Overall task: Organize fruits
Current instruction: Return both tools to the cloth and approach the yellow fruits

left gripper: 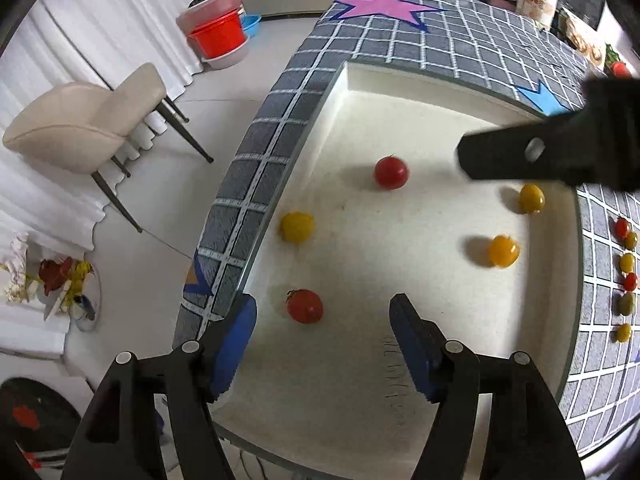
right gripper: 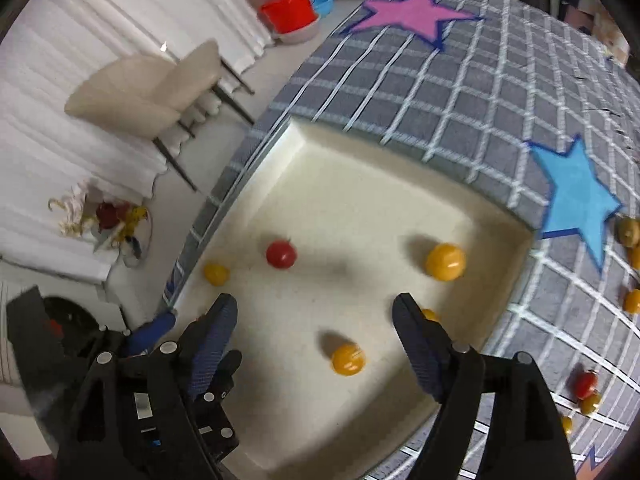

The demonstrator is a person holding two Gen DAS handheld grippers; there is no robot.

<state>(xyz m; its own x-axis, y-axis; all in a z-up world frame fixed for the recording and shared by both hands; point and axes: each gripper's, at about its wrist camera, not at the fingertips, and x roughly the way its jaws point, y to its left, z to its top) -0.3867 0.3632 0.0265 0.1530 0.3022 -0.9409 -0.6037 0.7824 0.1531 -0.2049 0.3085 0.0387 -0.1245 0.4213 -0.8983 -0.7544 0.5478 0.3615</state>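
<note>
Claw left (left gripper: 322,334) stands open over the tray (left gripper: 400,80), and you can see why: a red tomato (left gripper: 305,306) lies free on the tray floor between its blue pads, touching neither, so nothing is gripped. Your right claw (right gripper: 314,334) is open too, with a yellow tomato (right gripper: 348,359) loose on the floor between its pads; I judge both fruits to have been let go here, not about to be picked.

In the left view, taking that red tomato as centre, a yellow one (left gripper: 297,227) sits at twelve o'clock close to the tray's left wall, a second red one (left gripper: 391,173) at one o'clock, and two more yellow ones (left gripper: 503,251) at two to three o'clock near the right wall. They lie well apart from each other, which suits a flat tray with a raised lip: the lip keeps round fruit from rolling onto the bench (left gripper: 460,44).

More small tomatoes, red, yellow and greenish, wait in a line on the checked cloth (left gripper: 626,272) at three o'clock, outside the tray. So the sorting looks part done. Your right claw points steeply down over the tray, its dark finger (left gripper: 532,156) crossing the left view at two o'clock. Keep both claws wide as you go for the line on the cloth.
</note>
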